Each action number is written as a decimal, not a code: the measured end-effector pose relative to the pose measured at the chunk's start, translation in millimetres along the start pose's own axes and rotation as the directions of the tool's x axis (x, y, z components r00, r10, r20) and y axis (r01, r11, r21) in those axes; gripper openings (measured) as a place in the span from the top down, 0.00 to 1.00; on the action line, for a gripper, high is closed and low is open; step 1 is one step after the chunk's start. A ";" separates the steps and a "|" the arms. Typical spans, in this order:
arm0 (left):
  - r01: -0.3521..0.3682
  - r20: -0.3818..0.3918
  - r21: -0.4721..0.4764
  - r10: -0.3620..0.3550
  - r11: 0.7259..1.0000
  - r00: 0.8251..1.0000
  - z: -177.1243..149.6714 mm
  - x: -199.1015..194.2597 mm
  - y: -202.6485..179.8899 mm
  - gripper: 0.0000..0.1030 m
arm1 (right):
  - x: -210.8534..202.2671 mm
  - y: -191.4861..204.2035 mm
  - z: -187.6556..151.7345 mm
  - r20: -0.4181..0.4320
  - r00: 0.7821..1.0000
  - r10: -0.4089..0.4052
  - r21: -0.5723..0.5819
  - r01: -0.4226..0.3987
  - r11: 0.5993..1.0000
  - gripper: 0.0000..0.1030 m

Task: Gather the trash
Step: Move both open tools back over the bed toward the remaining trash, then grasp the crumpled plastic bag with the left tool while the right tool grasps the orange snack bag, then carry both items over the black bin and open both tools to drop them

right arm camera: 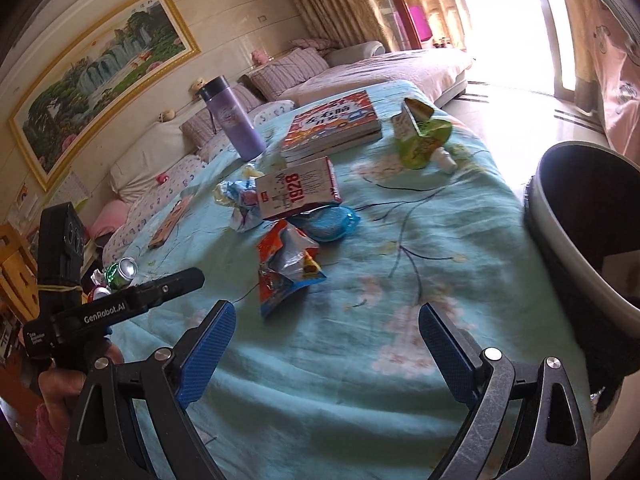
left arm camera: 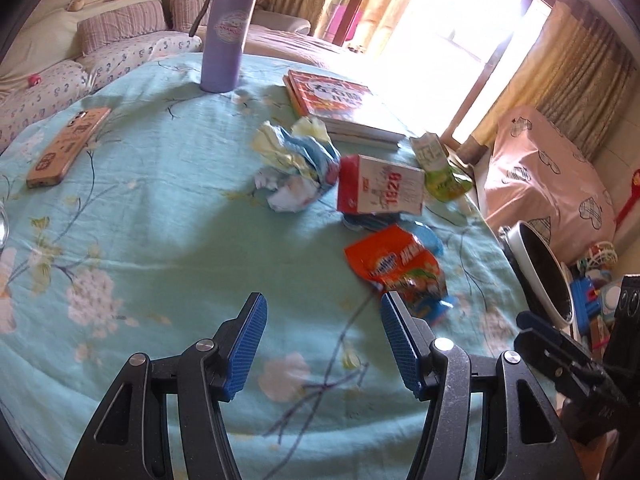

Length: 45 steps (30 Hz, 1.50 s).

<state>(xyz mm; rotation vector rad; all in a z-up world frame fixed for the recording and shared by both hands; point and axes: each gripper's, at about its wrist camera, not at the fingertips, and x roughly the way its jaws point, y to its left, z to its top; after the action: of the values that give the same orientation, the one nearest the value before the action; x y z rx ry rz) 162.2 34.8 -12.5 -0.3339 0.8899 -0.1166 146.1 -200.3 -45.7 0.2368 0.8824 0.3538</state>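
Trash lies on the table's blue flowered cloth point(left arm camera: 168, 216). There is an orange snack wrapper point(left arm camera: 396, 268) point(right arm camera: 286, 268), a white and red "1928" carton point(left arm camera: 382, 186) point(right arm camera: 298, 190), crumpled wrappers point(left arm camera: 296, 168) point(right arm camera: 238, 200), a green pouch point(left arm camera: 440, 176) point(right arm camera: 422, 140) and a blue plastic lid point(right arm camera: 332, 222). My left gripper point(left arm camera: 324, 298) is open and empty, its right pad just short of the orange wrapper. My right gripper point(right arm camera: 327, 307) is open and empty over bare cloth in front of that wrapper. A dark-lined bin point(left arm camera: 544, 272) point(right arm camera: 580, 220) stands off the table's right edge.
A purple bottle point(left arm camera: 226, 28), stacked books point(left arm camera: 340, 100) and a phone point(left arm camera: 68, 146) lie farther back. Crushed cans point(right arm camera: 120, 270) sit near the table's left edge. A sofa with pillows point(right arm camera: 280, 68) stands behind. A pink covered object point(left arm camera: 548, 172) is beyond the bin.
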 end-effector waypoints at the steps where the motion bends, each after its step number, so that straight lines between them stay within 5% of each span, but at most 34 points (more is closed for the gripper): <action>1: -0.004 0.002 0.002 0.004 1.000 1.000 2.5 2.6 0.3 0.43 | 3.2 2.7 1.2 -0.003 1.000 0.006 -0.004 -0.006 1.000 0.09; 18: -0.038 0.007 0.042 0.038 0.998 0.999 67.8 82.2 6.5 0.38 | 69.1 21.5 19.5 -0.121 0.992 0.032 -0.079 -0.042 0.996 0.10; 20: -0.037 -0.002 0.050 0.037 0.998 0.999 70.8 93.5 7.4 0.55 | 75.1 22.8 19.6 -0.132 0.991 0.022 -0.095 -0.035 0.995 0.16; 22: -0.018 -0.027 0.052 0.020 0.998 0.999 72.9 104.6 10.0 0.75 | 80.6 22.0 19.9 -0.140 0.990 0.011 -0.098 -0.025 0.995 0.38; 23: -0.011 -0.032 0.049 0.012 0.999 0.999 72.9 108.0 10.9 0.77 | 81.3 21.3 19.9 -0.138 0.990 0.004 -0.098 -0.017 0.995 0.44; 25: -0.011 -0.016 0.062 0.012 0.998 1.000 70.7 107.7 11.1 0.81 | 79.4 19.5 19.3 -0.132 0.991 -0.004 -0.096 -0.008 0.995 0.75; 26: -0.011 -0.009 0.068 0.011 0.998 1.000 68.9 105.6 10.4 0.83 | 77.8 17.4 18.7 -0.132 0.991 0.001 -0.088 -0.013 0.996 0.83; 36: 0.051 0.011 0.037 -0.052 0.998 0.999 27.8 59.6 6.8 0.84 | 30.7 -1.5 2.8 -0.063 0.998 0.003 -0.049 -0.006 0.999 0.85; 45: 0.144 -0.011 0.113 -0.144 0.983 0.990 3.9 31.5 -35.2 0.84 | -19.5 -30.5 -0.6 0.010 0.999 -0.037 0.003 0.037 0.999 0.86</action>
<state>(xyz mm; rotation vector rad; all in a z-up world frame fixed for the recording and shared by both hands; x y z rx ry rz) 186.3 -4.9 -21.8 -0.2923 0.8573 -0.3003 140.5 -236.0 -42.7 0.2243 0.8762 0.3162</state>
